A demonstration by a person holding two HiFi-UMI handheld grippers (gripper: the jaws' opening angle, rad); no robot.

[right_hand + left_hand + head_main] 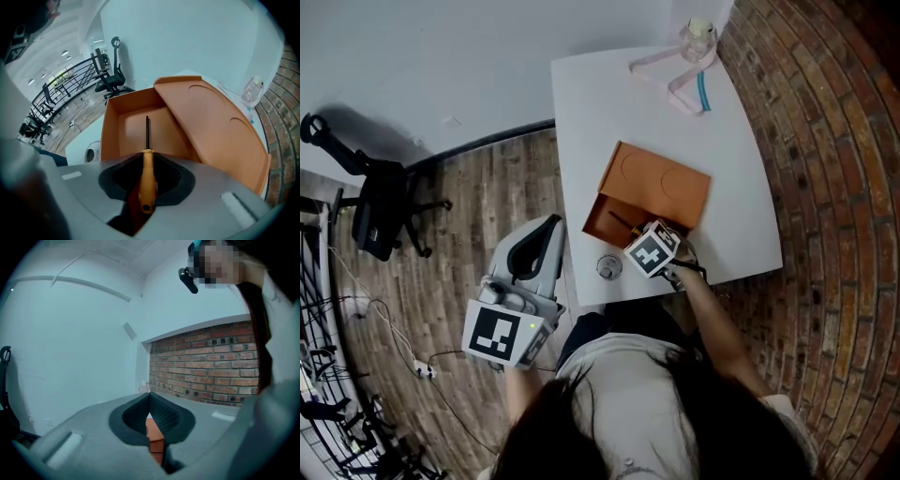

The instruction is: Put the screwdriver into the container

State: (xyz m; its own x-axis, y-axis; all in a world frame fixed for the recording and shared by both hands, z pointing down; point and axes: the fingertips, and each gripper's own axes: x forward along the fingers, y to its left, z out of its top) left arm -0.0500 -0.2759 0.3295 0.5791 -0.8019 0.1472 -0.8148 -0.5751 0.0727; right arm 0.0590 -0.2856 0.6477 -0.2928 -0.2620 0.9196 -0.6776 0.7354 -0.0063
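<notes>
On the white table (741, 187) the orange box (108, 136) stands with its lid (211, 126) lying askew over the far half, so the near half is open. We judge the task nearly done: the carrying is over, and lowering and release remain. Off the table's left edge we hold the left claw (150, 401), jaws together and empty. We hold the right claw (146, 159) at the box's near rim, jaws parted only by the handle, pads against it. The screwdriver (148, 180) points shaft first into the box; whether its tip touches the floor we cannot tell.
</notes>
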